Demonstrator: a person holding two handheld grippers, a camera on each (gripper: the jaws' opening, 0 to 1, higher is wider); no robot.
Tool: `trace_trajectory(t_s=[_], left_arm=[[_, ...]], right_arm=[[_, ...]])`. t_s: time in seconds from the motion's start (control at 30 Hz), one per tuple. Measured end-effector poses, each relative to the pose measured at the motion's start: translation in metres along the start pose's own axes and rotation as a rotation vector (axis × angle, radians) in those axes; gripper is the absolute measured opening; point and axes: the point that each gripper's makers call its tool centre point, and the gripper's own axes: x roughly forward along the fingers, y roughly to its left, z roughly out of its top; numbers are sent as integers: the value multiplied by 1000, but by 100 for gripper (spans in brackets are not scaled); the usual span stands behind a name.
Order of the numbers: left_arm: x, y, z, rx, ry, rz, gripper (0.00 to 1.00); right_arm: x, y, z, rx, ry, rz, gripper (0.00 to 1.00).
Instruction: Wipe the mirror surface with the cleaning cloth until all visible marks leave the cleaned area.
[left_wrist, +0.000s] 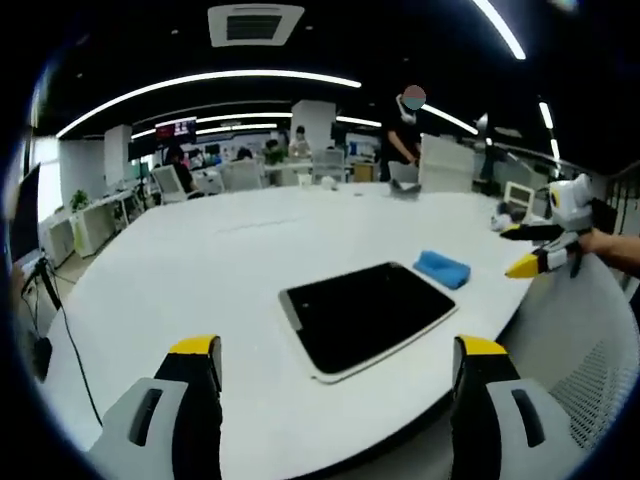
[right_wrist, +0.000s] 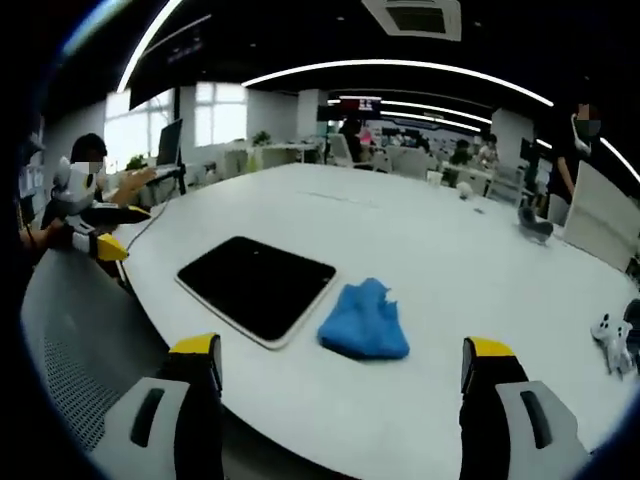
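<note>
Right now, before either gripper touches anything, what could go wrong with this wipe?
1. The mirror lies close to the table edge; a firm wipe toward the person might slide it off.
2. The cloth is a crumpled heap beside the mirror; grabbed as it is, it may wipe unevenly and leave marks.
3. Both the left gripper and right gripper are open and away from the mirror, so nothing steadies it.
</note>
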Motion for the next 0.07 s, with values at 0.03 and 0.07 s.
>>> trace_trajectory(t_s=[0.03, 0.07], left_arm=[[0, 0, 0, -1, 2, 2, 99], [1, 0, -1, 0, 8, -2, 99]], right_arm=[[0, 0, 0, 5, 2, 1, 100], [0, -1, 0, 9, 0, -1, 100]])
